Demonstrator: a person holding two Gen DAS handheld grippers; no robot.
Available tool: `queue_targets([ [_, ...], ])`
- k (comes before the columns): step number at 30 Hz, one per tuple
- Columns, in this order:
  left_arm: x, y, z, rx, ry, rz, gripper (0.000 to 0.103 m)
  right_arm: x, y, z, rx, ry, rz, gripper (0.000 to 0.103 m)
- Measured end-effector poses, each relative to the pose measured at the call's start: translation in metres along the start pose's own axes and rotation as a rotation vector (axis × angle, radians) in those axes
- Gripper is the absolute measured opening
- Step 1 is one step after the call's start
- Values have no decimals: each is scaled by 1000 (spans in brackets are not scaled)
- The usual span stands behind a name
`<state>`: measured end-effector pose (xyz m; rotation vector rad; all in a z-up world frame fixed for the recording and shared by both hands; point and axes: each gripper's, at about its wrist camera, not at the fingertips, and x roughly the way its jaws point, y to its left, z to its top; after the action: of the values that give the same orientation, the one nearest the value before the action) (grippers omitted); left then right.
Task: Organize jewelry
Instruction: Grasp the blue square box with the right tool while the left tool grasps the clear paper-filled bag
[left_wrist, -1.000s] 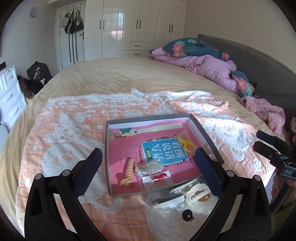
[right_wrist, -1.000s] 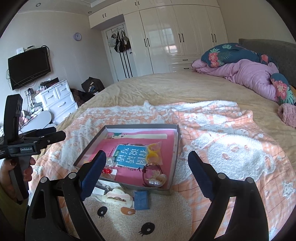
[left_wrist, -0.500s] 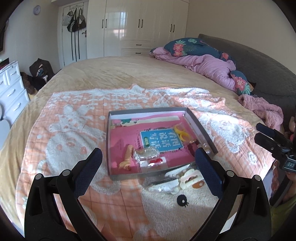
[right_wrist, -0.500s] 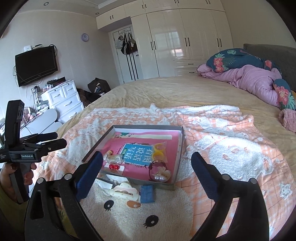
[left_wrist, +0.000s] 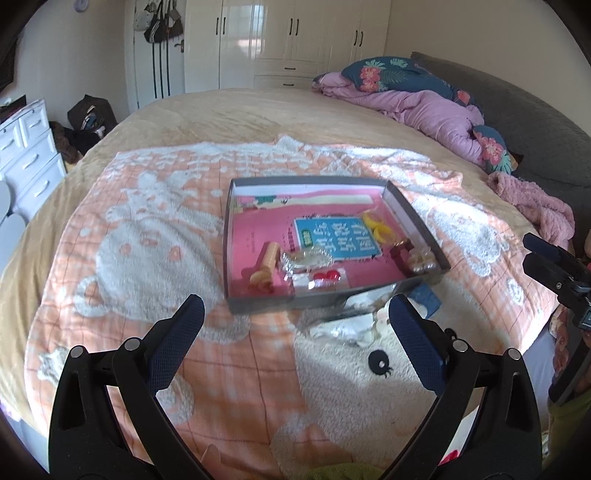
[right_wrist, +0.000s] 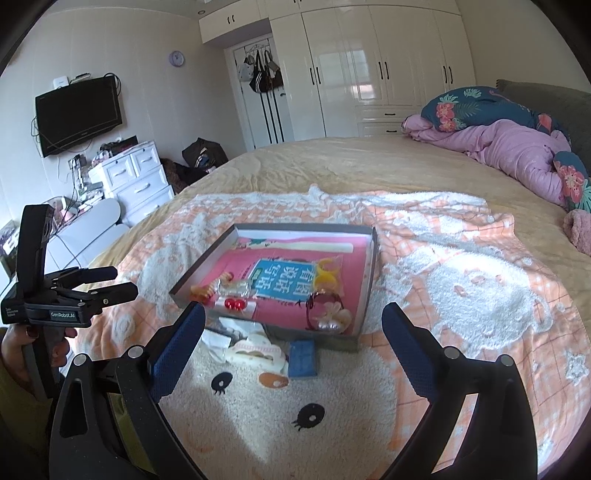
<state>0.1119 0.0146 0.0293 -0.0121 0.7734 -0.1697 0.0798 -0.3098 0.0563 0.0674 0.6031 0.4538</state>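
A shallow grey tray (left_wrist: 417, 218) with low walls sits on an orange-and-white fleece blanket (left_wrist: 155, 229) spread over a large bed (right_wrist: 362, 162). The tray floor is covered by a pink booklet (right_wrist: 291, 295) with a blue label of Chinese characters. On it lie a coiled orange hair tie (left_wrist: 266, 266) near the front left, a clear packet of jewelry (left_wrist: 308, 258) beside it, a small card holding two red beads (right_wrist: 235, 304), two yellow rings (left_wrist: 376, 227) toward the right wall, and a dark red bangle with pale shell-like pieces (right_wrist: 327, 314) in the front right corner. Outside the tray, just beside its near wall, a cream scalloped hair clip (right_wrist: 255, 352), crumpled clear wrapping (left_wrist: 343, 326) and a small blue pad (right_wrist: 303, 358) rest on the blanket. The left tool (left_wrist: 295, 325) hangs above the blanket short of the tray, its blue-padded jaws spread wide and empty. The right tool (right_wrist: 291, 334) also hangs over the near blanket, jaws wide apart after having just been opening, with nothing gripped between them. A hand (right_wrist: 22, 343) holds the left tool's grip at the edge of the right wrist view.
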Motion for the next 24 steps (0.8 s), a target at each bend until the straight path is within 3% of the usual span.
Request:
queue_targets([
  [24, 56, -21, -40, 56, 174, 13, 94, 42, -14, -46, -20, 155, -36, 96],
])
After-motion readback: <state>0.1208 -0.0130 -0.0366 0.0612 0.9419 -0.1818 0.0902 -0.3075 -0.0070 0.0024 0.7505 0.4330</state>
